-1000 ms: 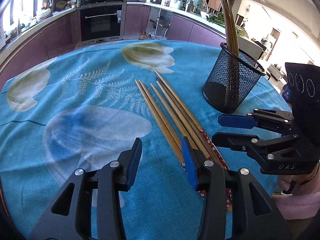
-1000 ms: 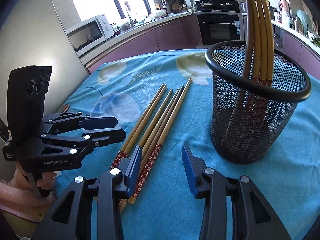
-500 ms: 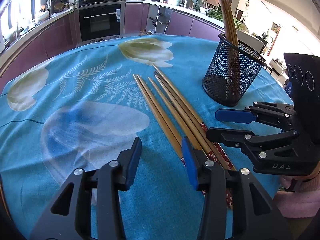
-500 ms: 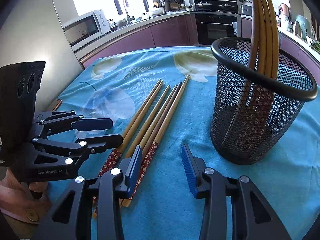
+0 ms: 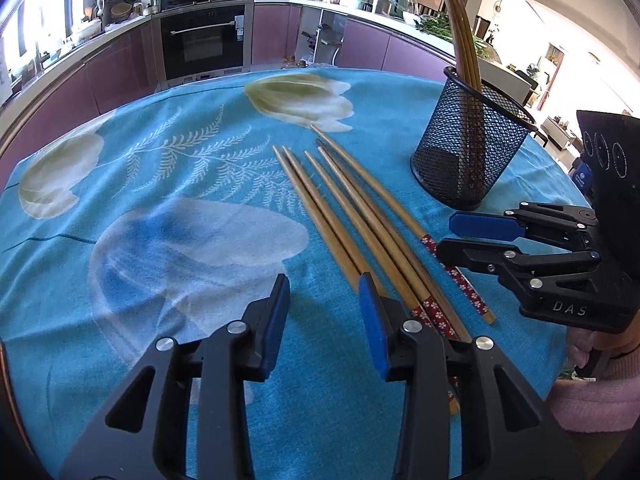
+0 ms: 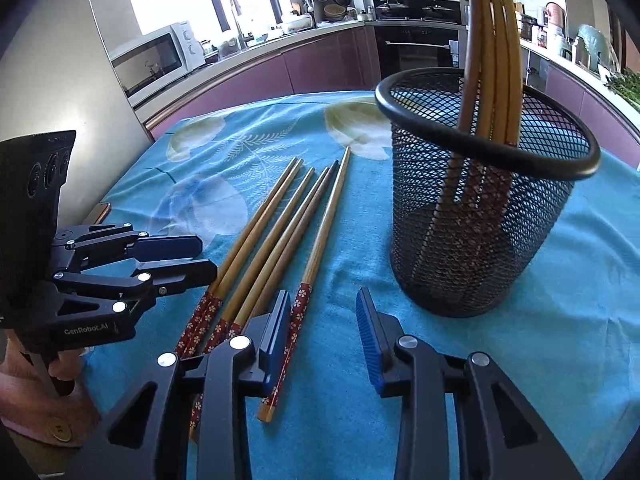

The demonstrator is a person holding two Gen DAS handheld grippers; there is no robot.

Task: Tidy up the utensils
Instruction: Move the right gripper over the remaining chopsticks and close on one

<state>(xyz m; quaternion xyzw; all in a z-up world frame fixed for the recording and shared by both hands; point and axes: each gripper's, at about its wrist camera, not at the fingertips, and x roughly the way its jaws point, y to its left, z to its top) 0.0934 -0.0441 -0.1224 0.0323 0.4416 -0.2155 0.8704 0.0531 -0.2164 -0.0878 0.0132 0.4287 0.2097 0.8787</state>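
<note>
both tongs, my left gripper [image 5: 324, 312] and right gripper [image 6: 322, 326], narrowed slightly; partly open, holding nothing. five chopsticks [image 5: 352, 216] lie on cloth; three stand in one mesh holder [image 6: 480, 216].

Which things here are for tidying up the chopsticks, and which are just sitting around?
For the job:
- loose chopsticks lying on the table
- black mesh cup, some chopsticks already standing in it
- left gripper and right gripper, both empty

Just around:
- flowery blue tablecloth
- microwave
- oven
</note>
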